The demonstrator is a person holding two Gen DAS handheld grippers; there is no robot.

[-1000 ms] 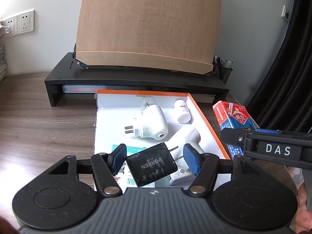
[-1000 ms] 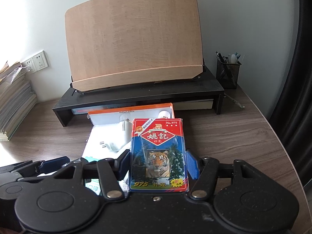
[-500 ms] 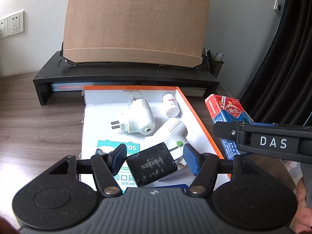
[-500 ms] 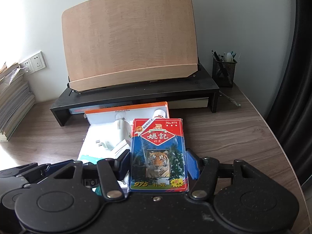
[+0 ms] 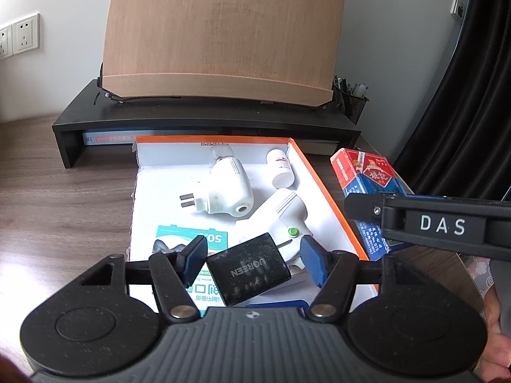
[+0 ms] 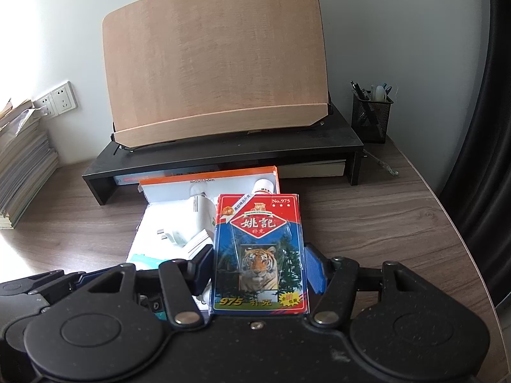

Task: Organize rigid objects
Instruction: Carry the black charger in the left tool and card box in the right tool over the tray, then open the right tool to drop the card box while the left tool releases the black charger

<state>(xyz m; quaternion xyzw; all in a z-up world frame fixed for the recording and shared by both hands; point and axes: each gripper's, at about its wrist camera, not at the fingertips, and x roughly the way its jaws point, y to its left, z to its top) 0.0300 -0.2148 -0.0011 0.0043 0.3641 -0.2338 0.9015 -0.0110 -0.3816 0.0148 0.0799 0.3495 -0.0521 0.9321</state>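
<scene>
Two rigid items are in hand at once. Left gripper [image 5: 252, 263]: jaws partly closed on the black UGREEN charger [image 5: 248, 268], which sits skewed between the blue pads, prongs pointing away. It hangs over the near end of the open orange-edged box [image 5: 322, 178]. Right gripper [image 6: 258, 269]: jaws closed on the lower part of the playing-card pack [image 6: 259, 253], tiger face up, long axis pointing away; in the left wrist view the pack [image 5: 367, 188] sits just outside the box's right wall, above the desk [image 5: 64, 210].

Change over the last second: the left view has drawn back and up a little. More of the box floor shows in front of the charger, and the box contents sit further from the jaws. Grip on the charger unchanged. The right view has also risen slightly, pack orientation constant. Judgement: both items are carried, neither released; the charger is being positioned over the box and its placing spot is not yet chosen.

Box contents: white plug-in adapter [image 5: 223, 188] mid-floor, prongs toward the left wall; second white adapter with green button [image 5: 278, 217] nearer the right wall; small white bottle [image 5: 281, 170] at the far right corner; teal-printed packet [image 5: 191, 234] near the front left. Behind the box: black riser shelf [image 5: 204, 121] carrying a wooden board [image 5: 223, 32].
</scene>
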